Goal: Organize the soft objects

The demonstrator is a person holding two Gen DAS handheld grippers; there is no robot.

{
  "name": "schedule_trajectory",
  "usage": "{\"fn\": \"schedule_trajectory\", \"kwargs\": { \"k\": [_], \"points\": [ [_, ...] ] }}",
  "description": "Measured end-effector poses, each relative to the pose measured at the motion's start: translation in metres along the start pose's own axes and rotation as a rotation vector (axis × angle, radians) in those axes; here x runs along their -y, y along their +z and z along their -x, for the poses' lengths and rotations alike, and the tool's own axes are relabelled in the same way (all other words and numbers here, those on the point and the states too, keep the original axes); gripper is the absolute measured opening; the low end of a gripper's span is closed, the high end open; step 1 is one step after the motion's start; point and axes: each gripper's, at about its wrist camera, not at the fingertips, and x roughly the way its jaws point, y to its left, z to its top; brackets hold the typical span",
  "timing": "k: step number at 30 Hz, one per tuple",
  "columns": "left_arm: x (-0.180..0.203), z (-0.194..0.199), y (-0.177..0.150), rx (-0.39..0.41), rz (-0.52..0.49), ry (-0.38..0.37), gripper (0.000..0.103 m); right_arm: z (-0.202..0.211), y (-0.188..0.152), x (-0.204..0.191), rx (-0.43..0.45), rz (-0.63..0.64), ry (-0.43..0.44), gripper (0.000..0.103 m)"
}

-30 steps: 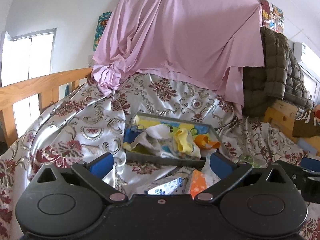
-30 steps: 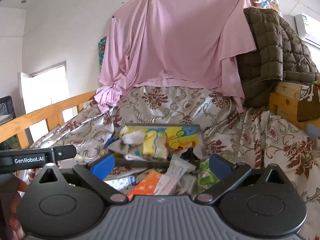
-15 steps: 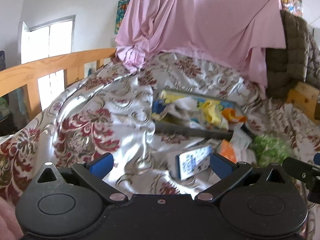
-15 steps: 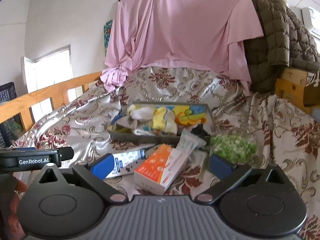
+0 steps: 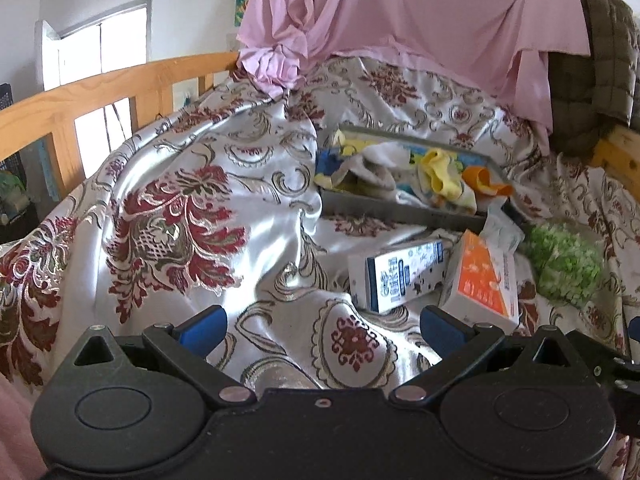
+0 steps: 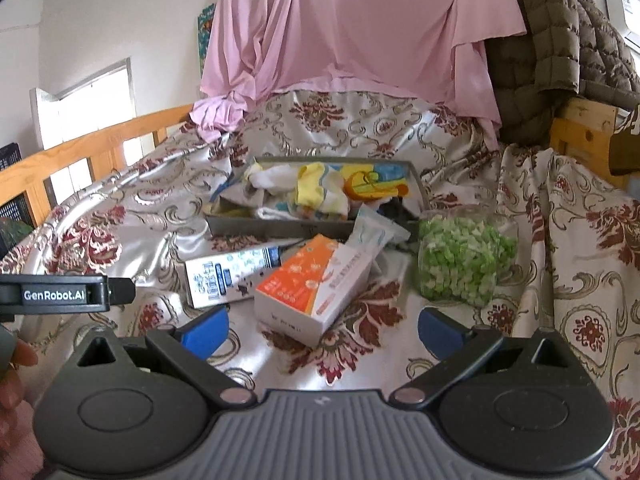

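Note:
A grey tray (image 6: 280,227) holds a pile of small cloths, white (image 6: 272,178), yellow (image 6: 310,190) and orange (image 6: 374,188); it also shows in the left wrist view (image 5: 400,212). In front of it lie an orange-and-white tissue box (image 6: 316,288), a white-and-blue carton (image 6: 228,276), a soft tissue pack (image 6: 372,232) and a clear bag of green pieces (image 6: 464,256). My right gripper (image 6: 322,326) is open and empty, just short of the tissue box. My left gripper (image 5: 324,326) is open and empty over the floral bedcover, left of the carton (image 5: 396,276).
The floral satin bedcover (image 5: 180,208) lies in folds. A wooden bed rail (image 5: 100,96) runs along the left. A pink sheet (image 6: 360,32) hangs at the back, a brown quilted jacket (image 6: 560,52) at the back right over a wooden frame (image 6: 584,132).
Both grippers have pulled back and tilted down; the boxes and green bag in front of the tray have come fully into view. Both stay open and empty.

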Motion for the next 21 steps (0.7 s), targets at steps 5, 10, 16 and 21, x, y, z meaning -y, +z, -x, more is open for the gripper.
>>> {"fn": "schedule_trajectory", "kwargs": {
  "k": [5,10,16,21],
  "points": [
    [0.0066,-0.0044,-0.0023,-0.03,-0.033,0.011,0.102,-0.0035,-0.0036,0.0013,-0.011,0.004,-0.004,0.103],
    [0.0096,-0.009,-0.0031,-0.057,-0.048,0.02,0.102,-0.0066,-0.0055,0.0035,-0.028,-0.001,-0.004,0.103],
    [0.0094,-0.0105,-0.0034,-0.068,-0.046,0.03,0.102,-0.0082,-0.0059,0.0047,-0.037,-0.003,-0.009,0.103],
    [0.0096,-0.0101,-0.0035,-0.068,-0.048,0.032,0.102,-0.0079,-0.0062,0.0041,-0.039,0.0,-0.011,0.103]
  ]
}}
